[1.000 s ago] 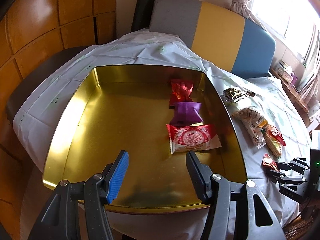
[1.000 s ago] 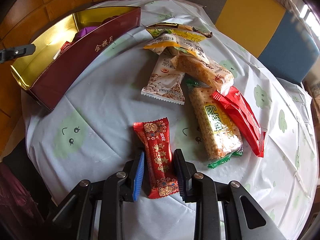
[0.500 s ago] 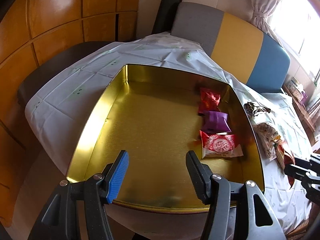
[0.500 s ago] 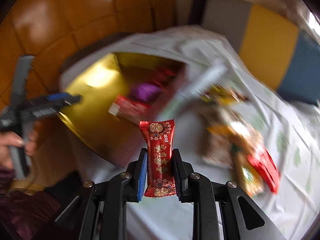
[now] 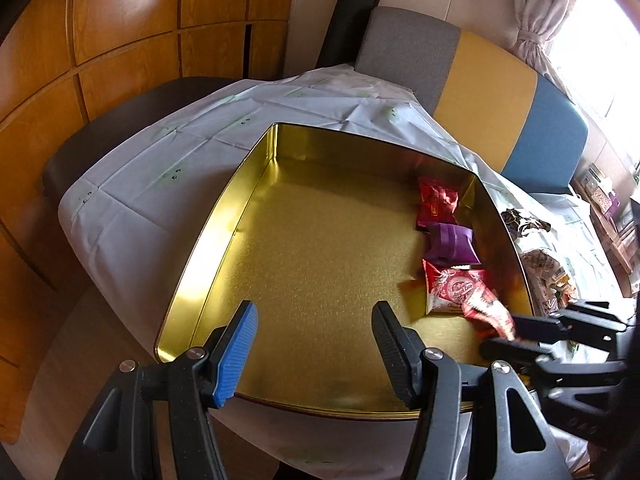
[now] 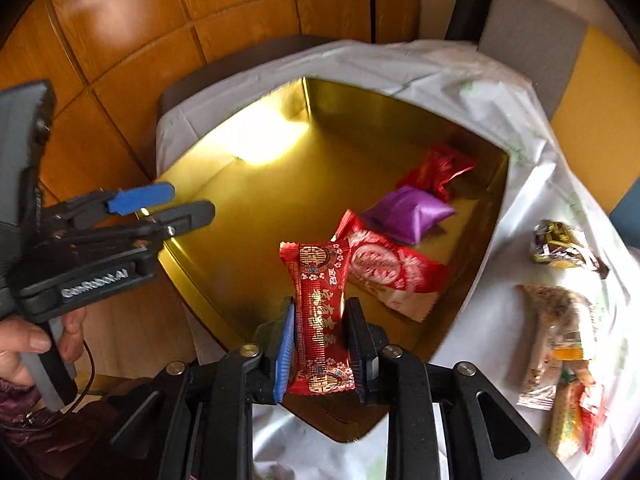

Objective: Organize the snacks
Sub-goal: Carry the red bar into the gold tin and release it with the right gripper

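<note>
Right tongs (image 6: 320, 340): clamped on a red snack bar (image 6: 320, 312), held over the near right corner of the gold tin (image 5: 224, 240).
Left tongs (image 5: 316, 344): parted, empty, over the tin's near edge.
Tin: three packets along the right wall; left and middle floor bare.
Counter (image 6: 500, 320): more snacks lie right of the tin.

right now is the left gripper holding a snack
No, the left gripper stands open over the gold tin with nothing between its fingers.
</note>
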